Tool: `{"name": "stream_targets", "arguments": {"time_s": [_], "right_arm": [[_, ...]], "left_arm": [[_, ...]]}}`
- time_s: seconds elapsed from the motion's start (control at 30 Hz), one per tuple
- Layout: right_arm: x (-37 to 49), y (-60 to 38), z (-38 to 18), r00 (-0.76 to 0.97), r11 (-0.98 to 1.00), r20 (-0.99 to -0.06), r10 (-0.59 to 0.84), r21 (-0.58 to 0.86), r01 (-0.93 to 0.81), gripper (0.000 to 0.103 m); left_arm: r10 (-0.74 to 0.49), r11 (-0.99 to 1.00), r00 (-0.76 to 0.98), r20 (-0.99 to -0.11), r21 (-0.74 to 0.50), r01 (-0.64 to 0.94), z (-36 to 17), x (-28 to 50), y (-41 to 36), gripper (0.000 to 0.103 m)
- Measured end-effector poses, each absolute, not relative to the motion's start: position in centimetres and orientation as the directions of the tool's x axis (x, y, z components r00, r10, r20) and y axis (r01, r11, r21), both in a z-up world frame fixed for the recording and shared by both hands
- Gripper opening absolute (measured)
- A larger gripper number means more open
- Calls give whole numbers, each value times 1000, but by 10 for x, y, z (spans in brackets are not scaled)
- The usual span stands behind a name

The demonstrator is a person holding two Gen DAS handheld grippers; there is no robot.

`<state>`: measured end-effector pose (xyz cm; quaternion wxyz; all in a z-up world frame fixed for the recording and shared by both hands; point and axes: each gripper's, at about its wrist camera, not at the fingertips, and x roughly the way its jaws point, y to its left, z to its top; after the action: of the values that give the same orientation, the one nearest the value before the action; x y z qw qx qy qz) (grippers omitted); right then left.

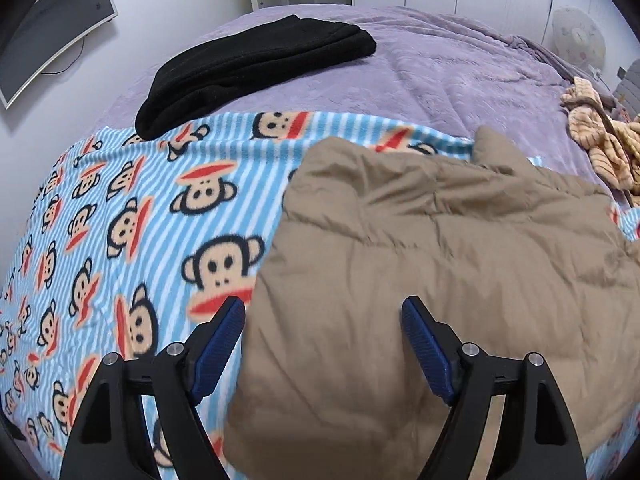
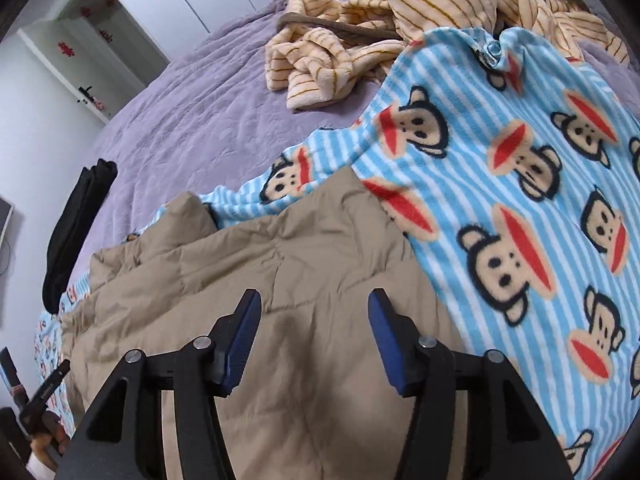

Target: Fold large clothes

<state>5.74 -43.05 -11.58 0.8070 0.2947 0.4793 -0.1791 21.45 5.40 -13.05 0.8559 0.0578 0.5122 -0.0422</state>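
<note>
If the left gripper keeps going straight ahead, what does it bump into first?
Most likely the tan quilted jacket. The left gripper is open and aimed right over it; how far away the jacket is remains unclear.

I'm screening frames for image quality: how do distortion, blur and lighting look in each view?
Left wrist view: heavy fisheye bulge with dark corners, the monkey blanket smeared toward the lower left, light soft and even. Right wrist view: same curvature, tan quilted garment fairly sharp, no glare.
</note>
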Motion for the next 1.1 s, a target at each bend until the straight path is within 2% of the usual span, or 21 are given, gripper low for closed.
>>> {"name": "stream_targets", "arguments": {"time_s": [0.17,0.33,0.4,0.47,0.57,0.6,0.63,0.8,0.87,0.97,1.03,1.1], "right_arm": [[22,-403,-107,477,767,-877,56,344,542,60],[-15,-379,-106,453,752,-885,109,371,544,60],[-29,-370,-107,440,748,-889,126,377,546,63],[-44,-362,-110,422,737,-895,144,382,558,71],[-62,-352,-119,397,715,-900,182,398,574,71],[-68,-350,-121,387,715,-904,184,393,578,71],[-71,-347,-122,382,714,-906,184,390,581,71],[-80,-341,-130,376,684,-901,215,414,600,72],[-81,-338,-131,378,682,-899,221,420,599,80],[-79,-334,-133,383,677,-894,233,432,596,80],[-78,-333,-136,405,658,-876,264,470,588,86],[-78,-332,-141,429,624,-851,303,517,586,86]], "left_arm": [[-6,984,423,-906,69,162,-134,162,48,82],[-36,987,363,-931,24,159,-138,122,47,82],[-39,989,360,-932,16,147,-136,111,48,82],[-45,990,370,-928,8,142,-133,102,49,82],[-47,990,369,-928,7,142,-134,92,49,83],[-45,990,365,-930,8,142,-135,91,50,95],[-42,990,361,-932,10,140,-135,89,50,103],[-47,992,373,-927,1,129,-128,83,55,103],[-54,992,363,-930,-8,126,-128,82,56,103],[-57,992,350,-935,-13,126,-133,80,55,103],[-54,992,346,-937,-10,129,-136,78,54,103],[-52,991,338,-940,-7,133,-140,78,52,103]]}}
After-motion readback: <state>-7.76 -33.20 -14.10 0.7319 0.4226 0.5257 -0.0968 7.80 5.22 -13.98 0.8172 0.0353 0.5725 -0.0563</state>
